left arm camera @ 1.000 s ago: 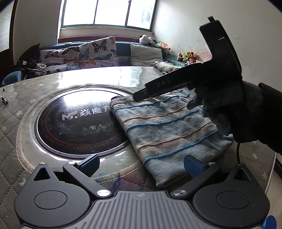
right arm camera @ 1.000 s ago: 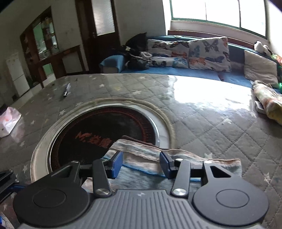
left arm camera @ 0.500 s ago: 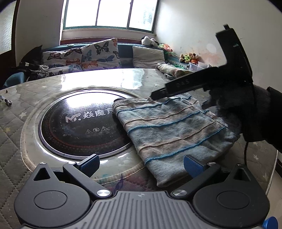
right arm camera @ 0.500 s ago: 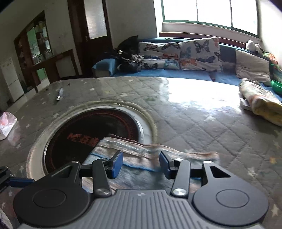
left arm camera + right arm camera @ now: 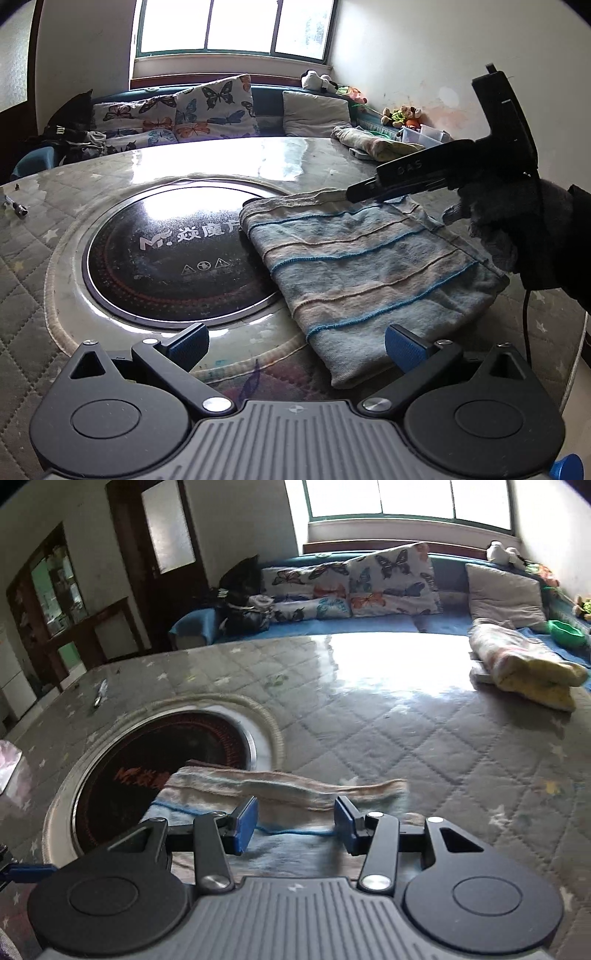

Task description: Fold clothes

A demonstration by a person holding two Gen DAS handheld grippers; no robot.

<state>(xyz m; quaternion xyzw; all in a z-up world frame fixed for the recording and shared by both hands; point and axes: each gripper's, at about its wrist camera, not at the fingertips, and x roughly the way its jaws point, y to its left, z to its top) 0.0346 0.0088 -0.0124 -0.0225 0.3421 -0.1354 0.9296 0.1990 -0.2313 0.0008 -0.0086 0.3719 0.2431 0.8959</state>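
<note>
A folded garment point(image 5: 369, 266) with blue and beige stripes lies flat on the quilted table, its left edge overlapping the black round cooktop point(image 5: 166, 258). My left gripper point(image 5: 295, 345) is open wide at the garment's near edge and holds nothing. A gloved hand point(image 5: 517, 229) holds my right gripper point(image 5: 354, 194) just over the far hem. In the right wrist view the right gripper point(image 5: 295, 823) is open above the garment point(image 5: 280, 786), with nothing between its fingers.
Another folded cloth, yellow and floral point(image 5: 524, 664), sits at the table's far right. A small metal tool point(image 5: 14, 206) lies at the far left. Behind the table is a sofa with butterfly cushions point(image 5: 207, 107). The table edge runs close by on the right.
My right gripper has drawn back to the right and risen a little off the garment's far hem. The garment lies as before, and both grippers stay open.
</note>
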